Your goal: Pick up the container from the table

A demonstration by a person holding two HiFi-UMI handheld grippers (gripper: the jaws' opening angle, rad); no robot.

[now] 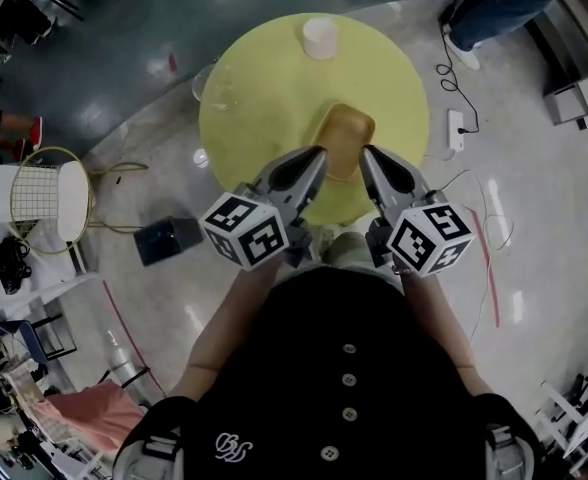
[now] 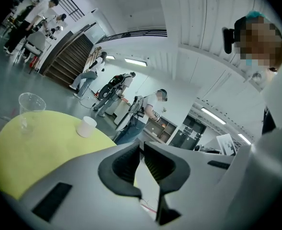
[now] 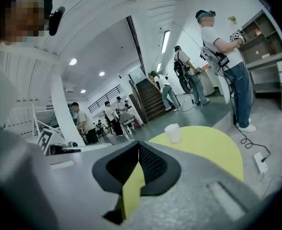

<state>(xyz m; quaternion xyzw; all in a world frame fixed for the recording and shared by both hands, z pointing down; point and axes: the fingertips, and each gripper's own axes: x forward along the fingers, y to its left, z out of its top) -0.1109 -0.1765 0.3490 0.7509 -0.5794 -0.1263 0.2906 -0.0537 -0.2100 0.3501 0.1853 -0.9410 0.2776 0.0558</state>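
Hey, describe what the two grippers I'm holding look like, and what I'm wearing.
The left gripper and the right gripper are alike: pale grey tapered shells with black ribbed pads inside the jaws. Each carries a white cube printed with black square markers at its rear. The person wears a black buttoned top with a small white emblem.

White paper cup (image 1: 320, 37) sits up top; clear plastic cup (image 1: 214, 88) to its left, power strip (image 1: 455, 129) lower right.

Pale yellow table (image 1: 254, 128), mustard-brown container (image 1: 346, 136), white cup (image 1: 320, 37), pale grey floor (image 1: 539, 228)
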